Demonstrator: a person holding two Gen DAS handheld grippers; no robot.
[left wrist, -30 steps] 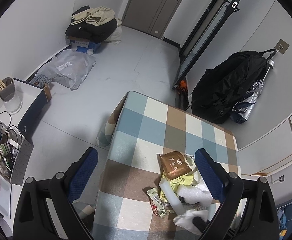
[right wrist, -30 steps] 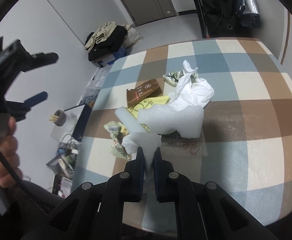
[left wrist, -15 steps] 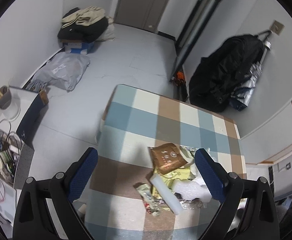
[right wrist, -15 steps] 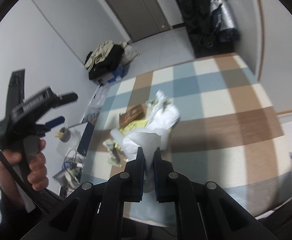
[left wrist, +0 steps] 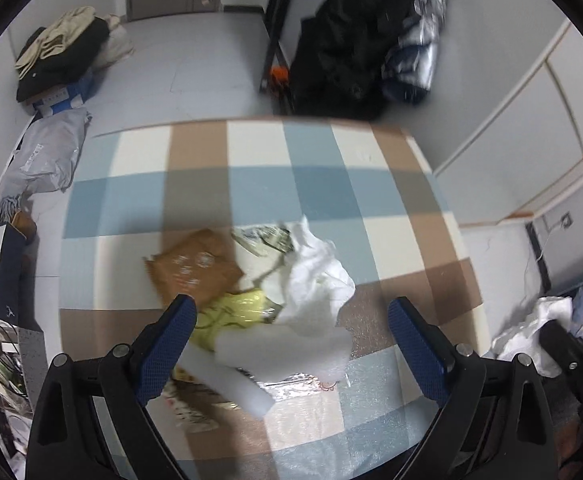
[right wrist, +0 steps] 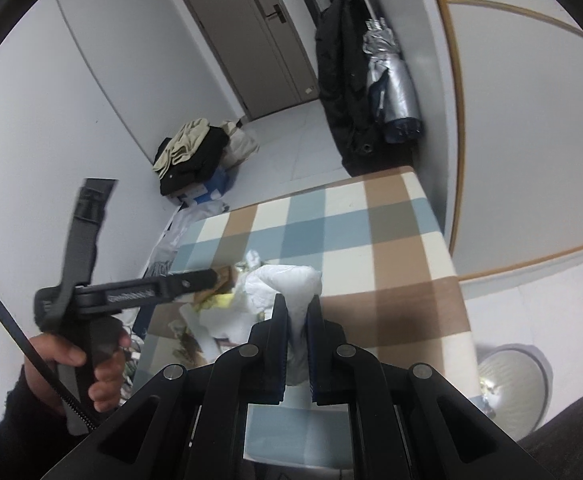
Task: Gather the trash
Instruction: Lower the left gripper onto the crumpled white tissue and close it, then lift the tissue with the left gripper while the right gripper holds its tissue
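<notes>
Right gripper [right wrist: 296,314] clamped narrow on a crumpled white plastic wrapper [right wrist: 291,284], lifted above the checked blue, brown and cream tablecloth [right wrist: 391,256]. Left gripper [left wrist: 291,320] spread wide and holding nothing, hovering over the trash pile: brown foil snack pouch [left wrist: 193,266], yellow wrapper [left wrist: 235,312], crumpled white tissue [left wrist: 315,280], white foam sheet [left wrist: 291,344] and white foam bar [left wrist: 231,380], all touching or overlapping near the table's near edge. Left hand [right wrist: 91,364] wrapped round its gripper handle; round grey bin [right wrist: 511,384] on floor just beside the table corner.
</notes>
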